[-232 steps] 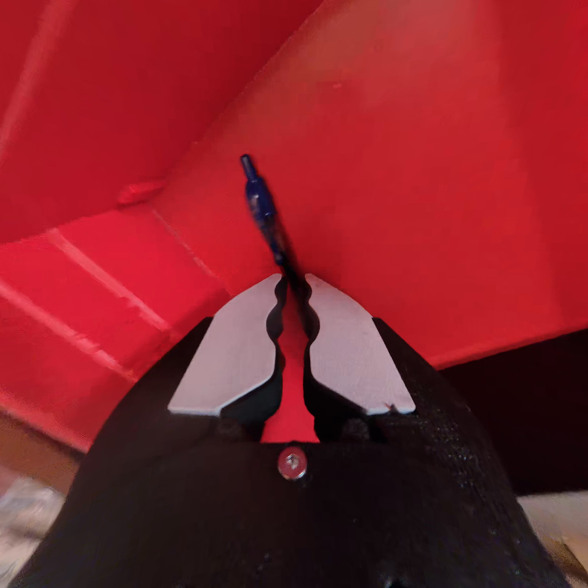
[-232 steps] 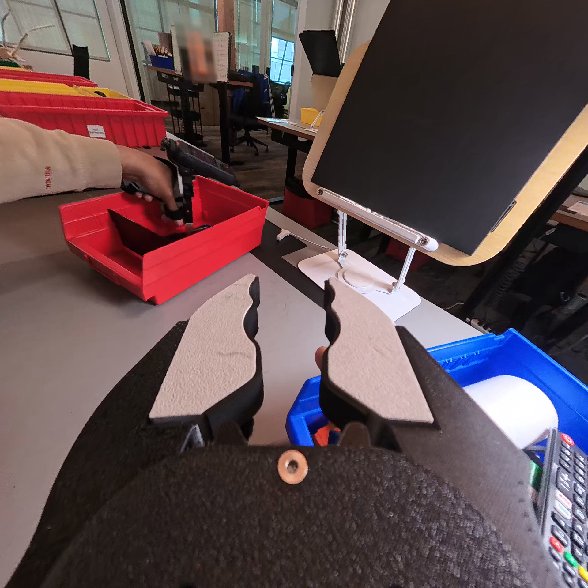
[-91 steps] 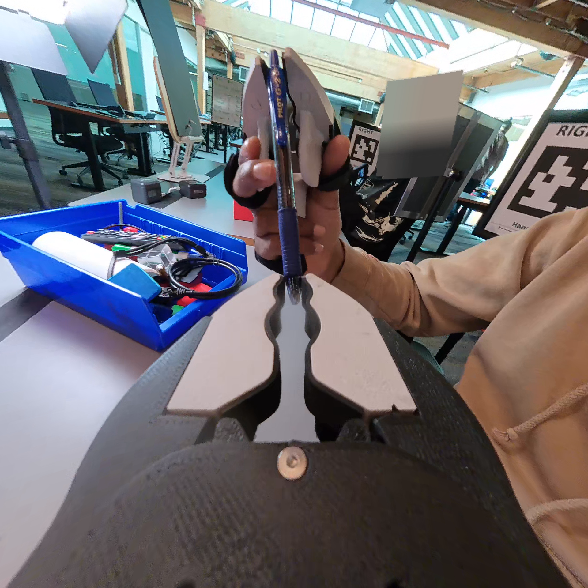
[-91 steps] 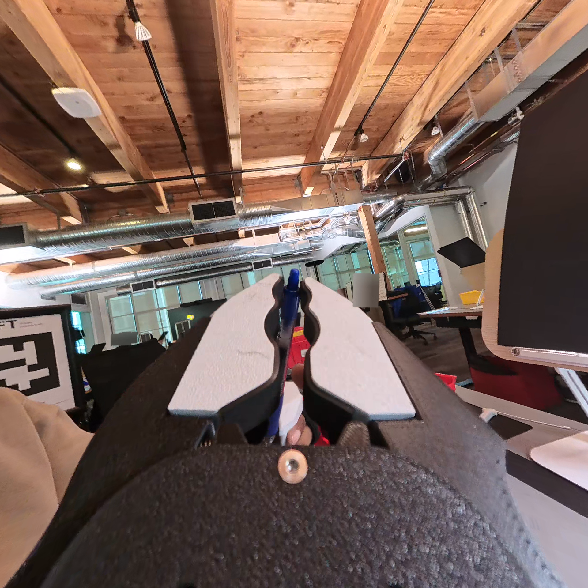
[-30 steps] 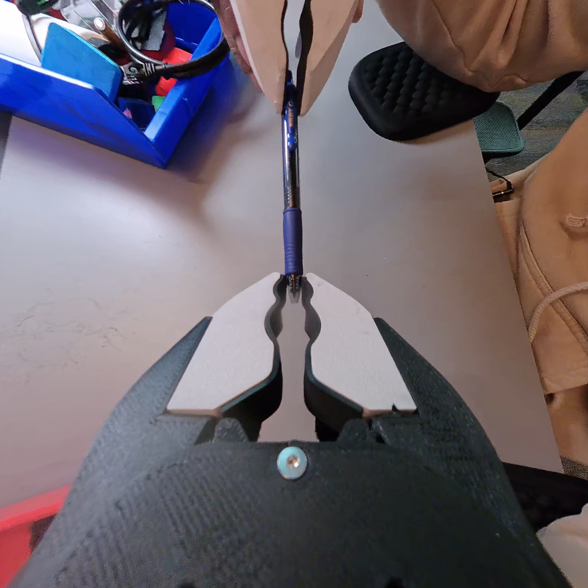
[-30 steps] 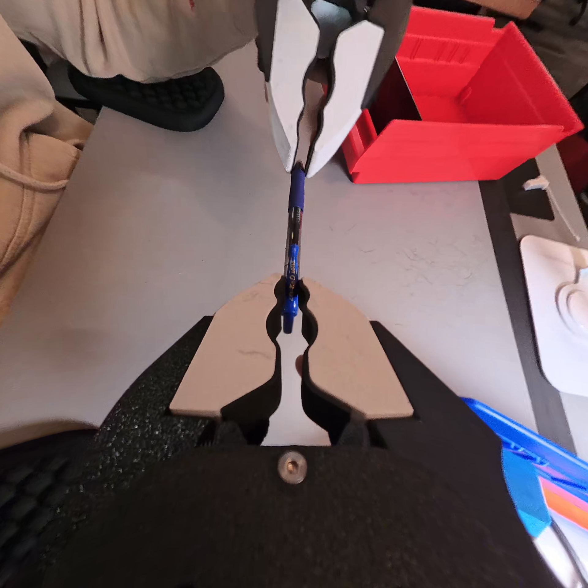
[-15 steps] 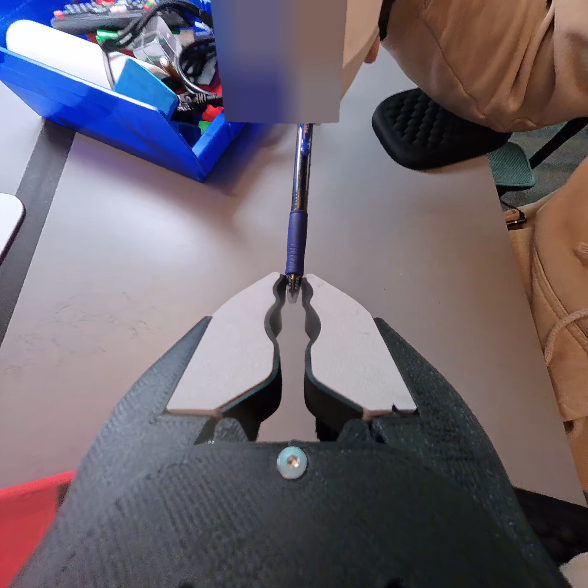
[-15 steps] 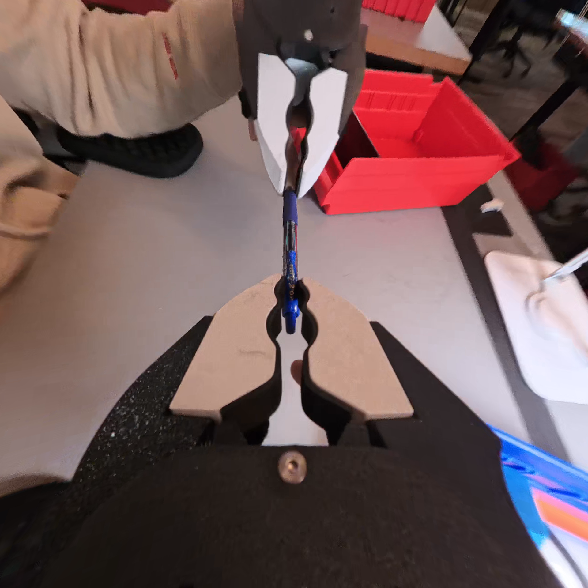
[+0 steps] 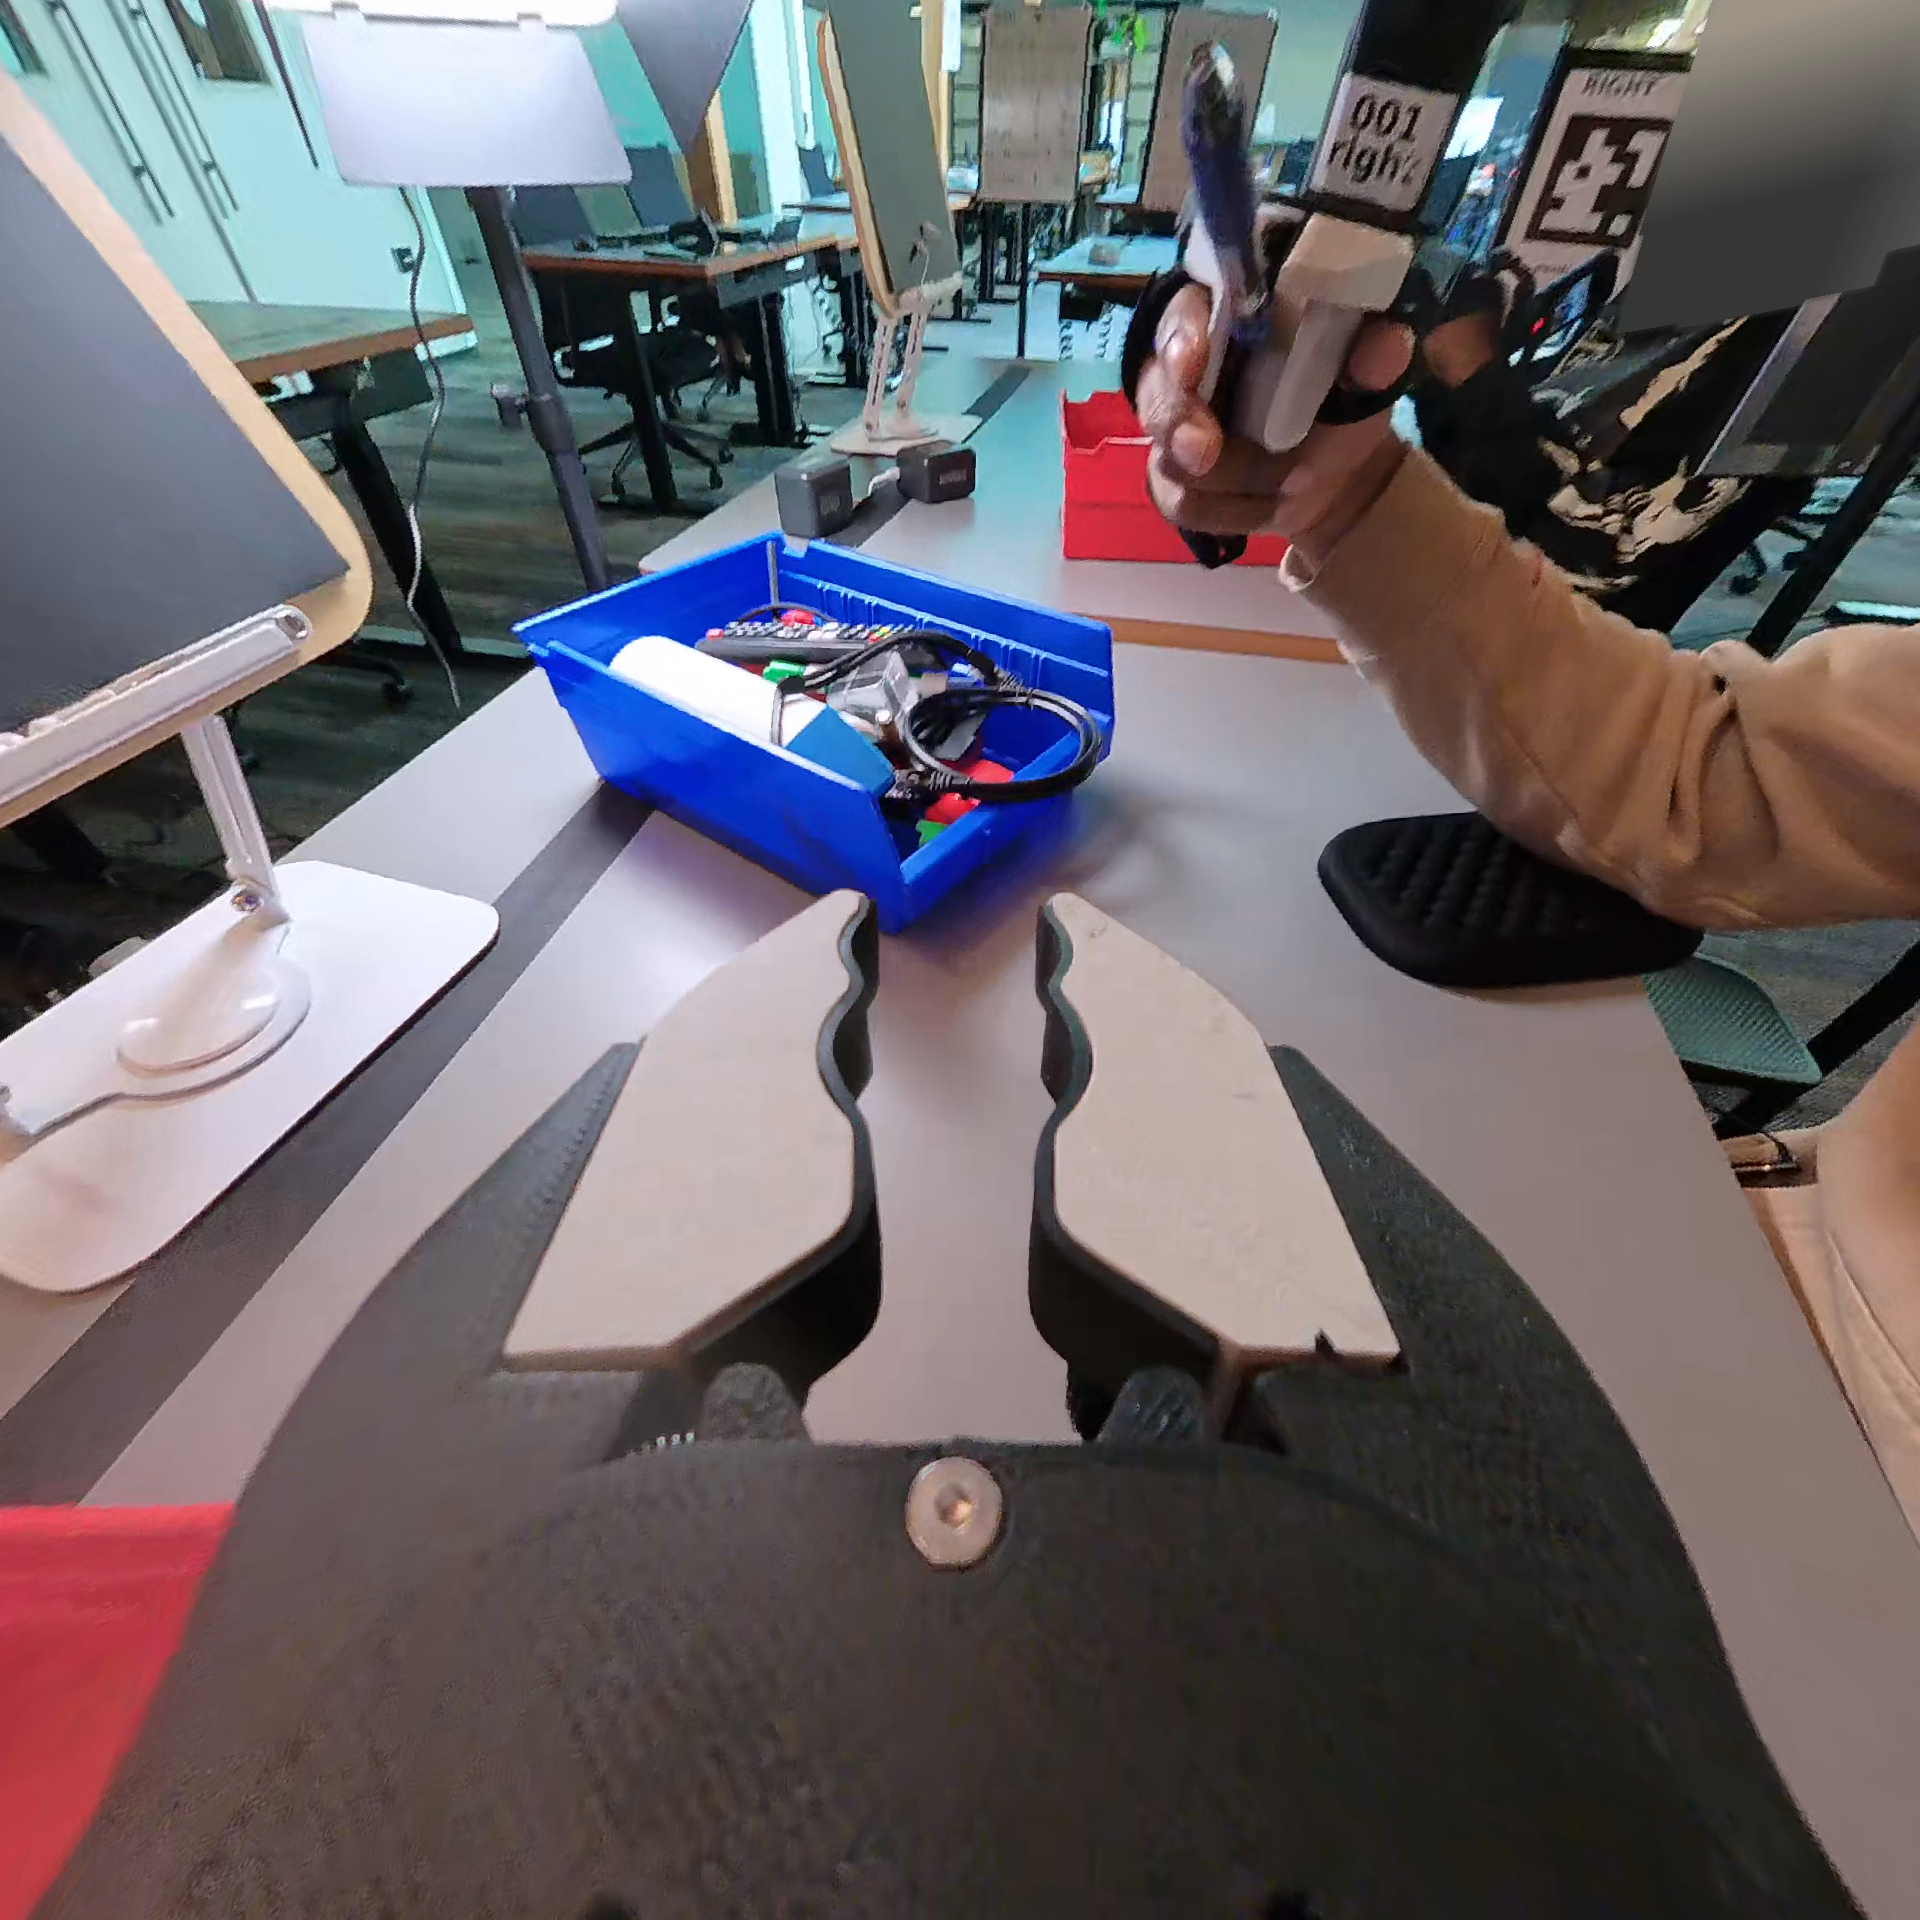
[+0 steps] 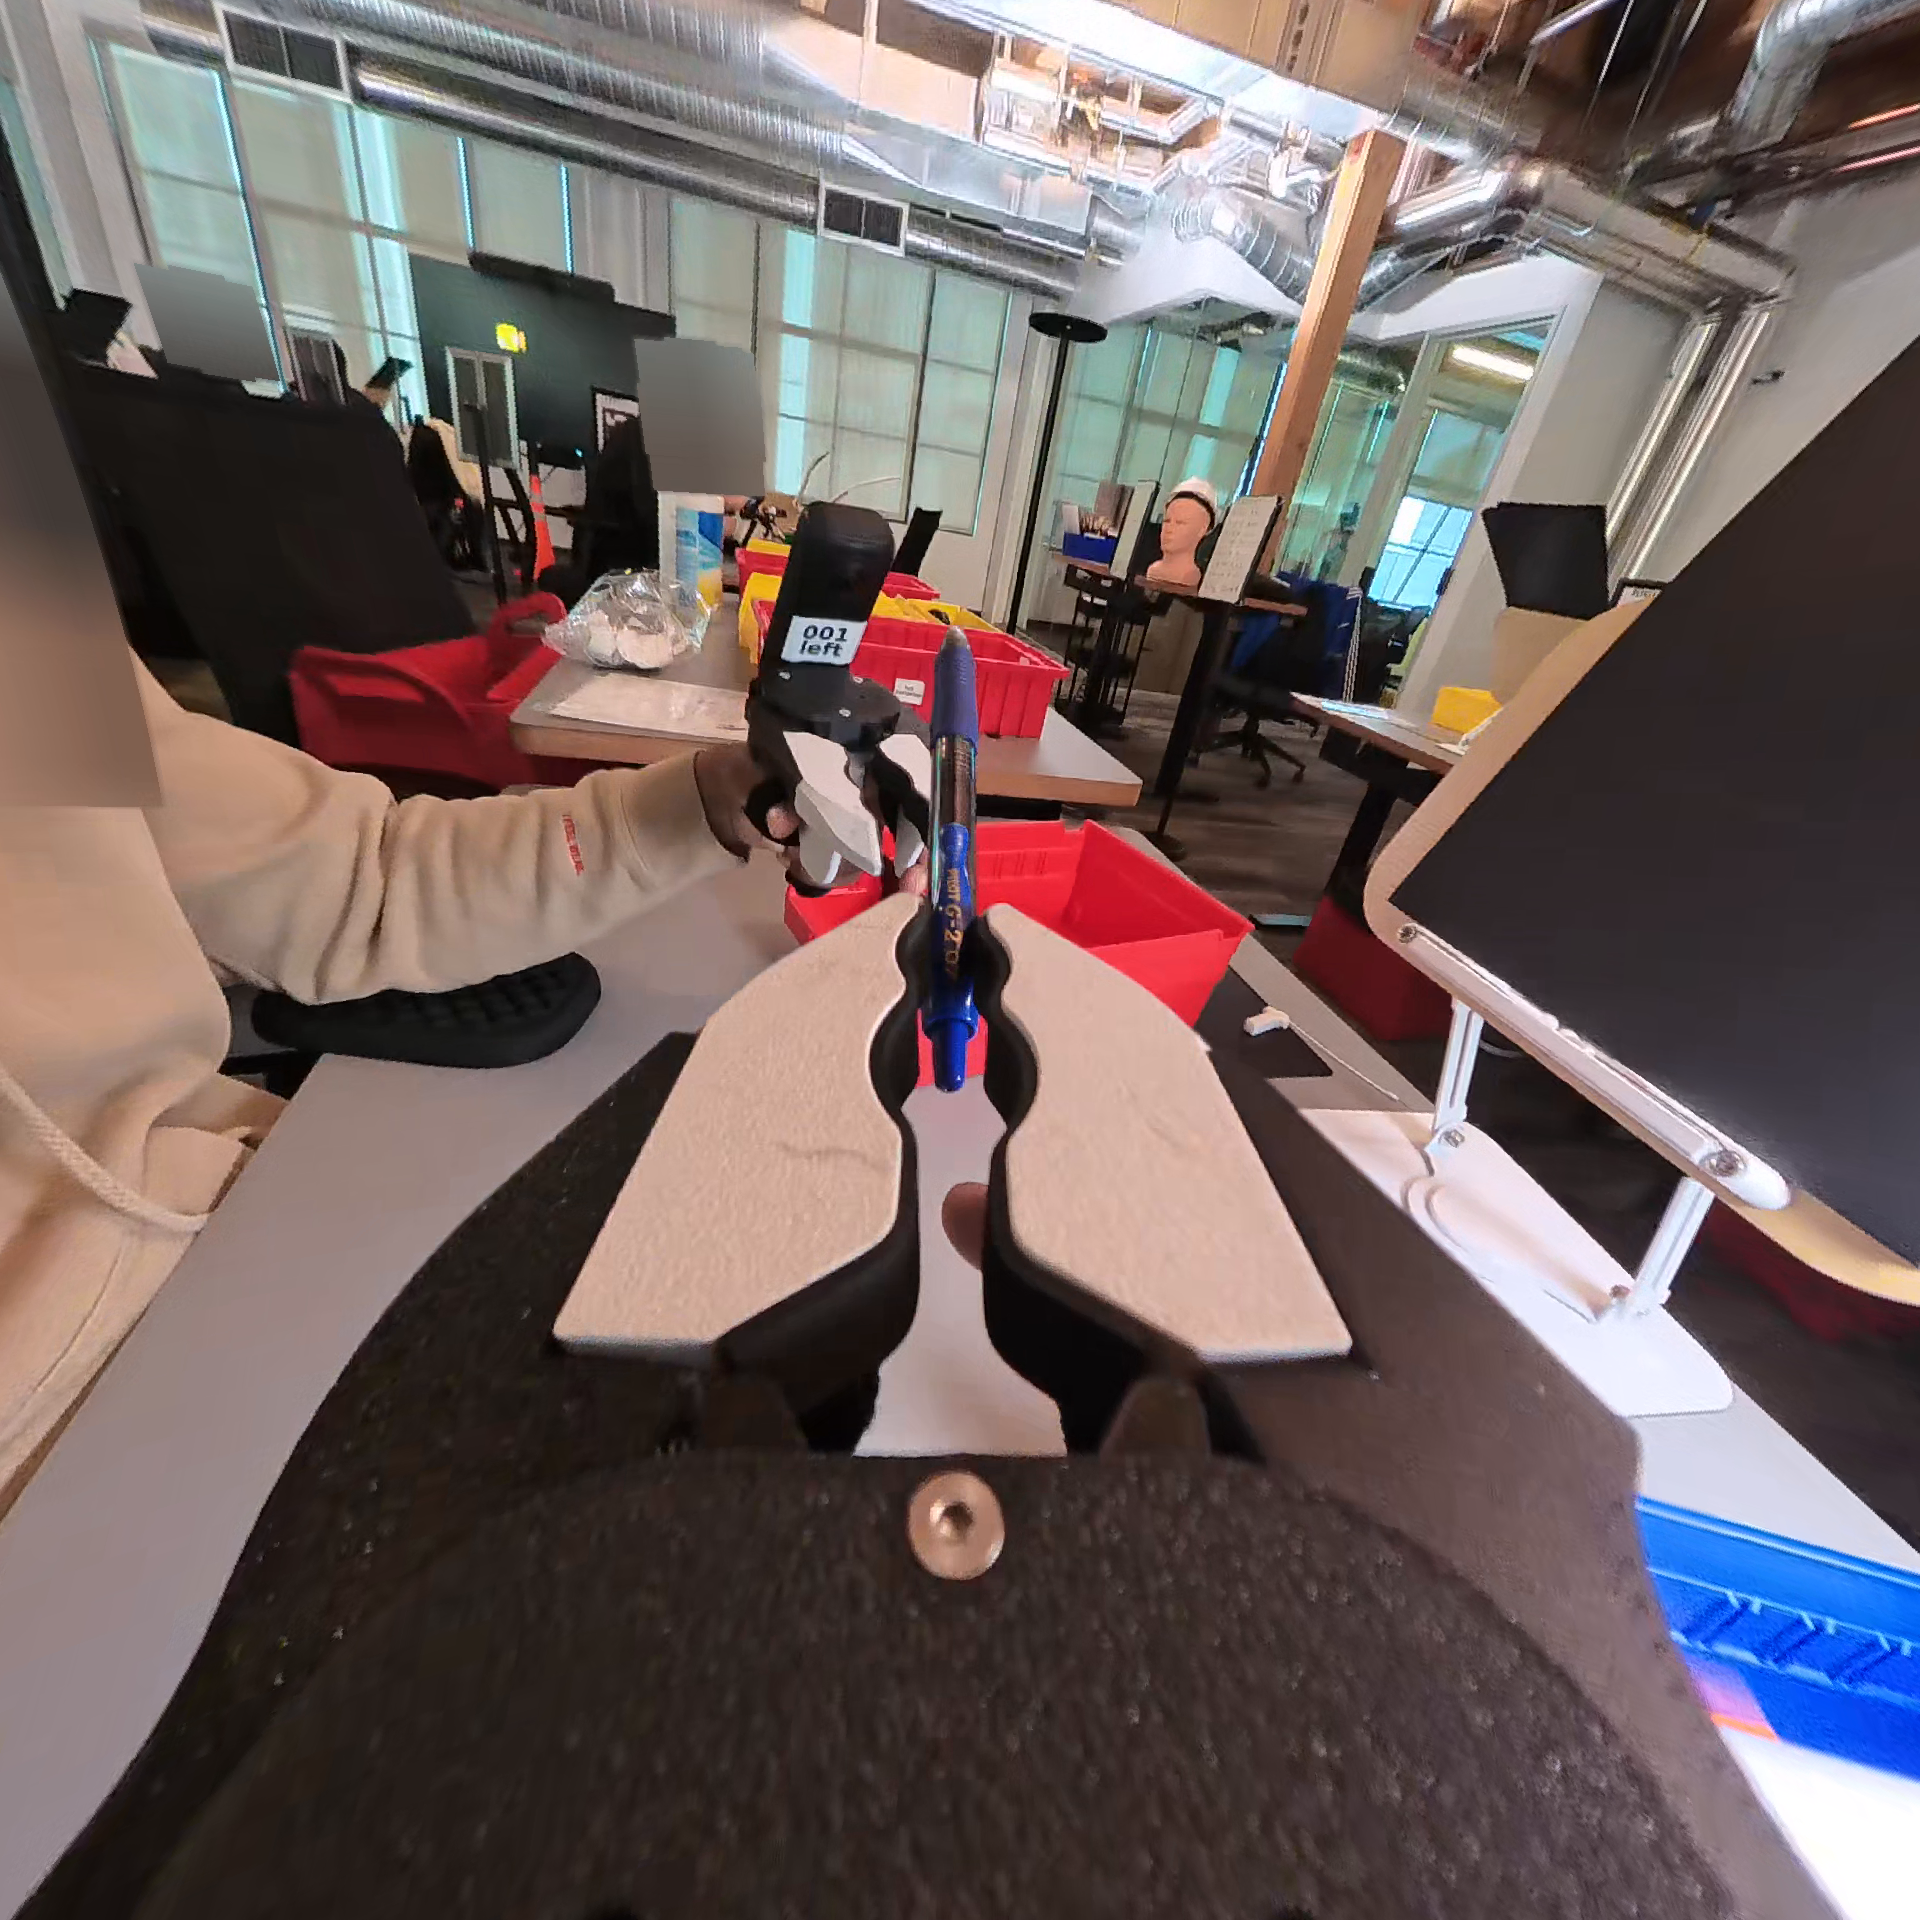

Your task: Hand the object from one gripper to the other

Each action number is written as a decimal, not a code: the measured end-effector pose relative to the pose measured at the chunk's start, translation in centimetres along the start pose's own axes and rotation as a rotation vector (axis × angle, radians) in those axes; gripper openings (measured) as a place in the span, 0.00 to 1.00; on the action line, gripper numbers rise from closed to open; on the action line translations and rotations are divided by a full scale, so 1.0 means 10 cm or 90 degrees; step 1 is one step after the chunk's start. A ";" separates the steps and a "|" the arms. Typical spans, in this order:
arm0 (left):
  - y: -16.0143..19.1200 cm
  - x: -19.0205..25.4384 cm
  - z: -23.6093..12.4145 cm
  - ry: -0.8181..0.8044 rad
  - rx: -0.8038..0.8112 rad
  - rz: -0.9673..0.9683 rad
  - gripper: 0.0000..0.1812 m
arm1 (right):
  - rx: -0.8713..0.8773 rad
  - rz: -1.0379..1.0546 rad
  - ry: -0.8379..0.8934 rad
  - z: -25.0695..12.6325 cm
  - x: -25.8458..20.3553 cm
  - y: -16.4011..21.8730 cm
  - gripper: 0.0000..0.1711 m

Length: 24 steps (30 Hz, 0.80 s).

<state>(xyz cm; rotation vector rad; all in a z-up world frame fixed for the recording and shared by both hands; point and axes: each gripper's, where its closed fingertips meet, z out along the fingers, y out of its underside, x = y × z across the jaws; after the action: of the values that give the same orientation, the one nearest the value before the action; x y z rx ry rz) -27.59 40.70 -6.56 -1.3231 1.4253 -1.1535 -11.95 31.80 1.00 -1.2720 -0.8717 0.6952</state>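
The right gripper [image 10: 954,925] has its jaws pressed onto a blue pen [image 10: 951,831], pinching it near the clicker end, so the pen stands up out of the fingertips with its grip and tip pointing away from the camera. The left gripper [image 9: 951,930] has its jaws spread with nothing between them, held above the grey table [image 9: 1195,1039]. Taking the blue bin [image 9: 727,769] as the landmark: the left gripper hangs just in front of the bin's near corner; the right gripper, seen in the left wrist view [image 9: 1247,301] with the pen [image 9: 1216,177], is raised above and to the right of the bin; a white stand [image 9: 208,1039] sits to the bin's left; a red bin [image 10: 1091,904] lies well apart from it across the table
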 end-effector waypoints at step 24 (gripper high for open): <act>-0.70 0.42 -0.16 0.026 0.147 -0.011 0.07 | -0.102 -0.011 -0.061 0.99 -0.42 0.69 0.09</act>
<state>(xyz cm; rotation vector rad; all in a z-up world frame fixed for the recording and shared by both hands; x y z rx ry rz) -27.95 36.55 0.64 -1.1573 1.2682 -1.3193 -22.38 34.52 -5.81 -1.3795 -1.0325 0.6875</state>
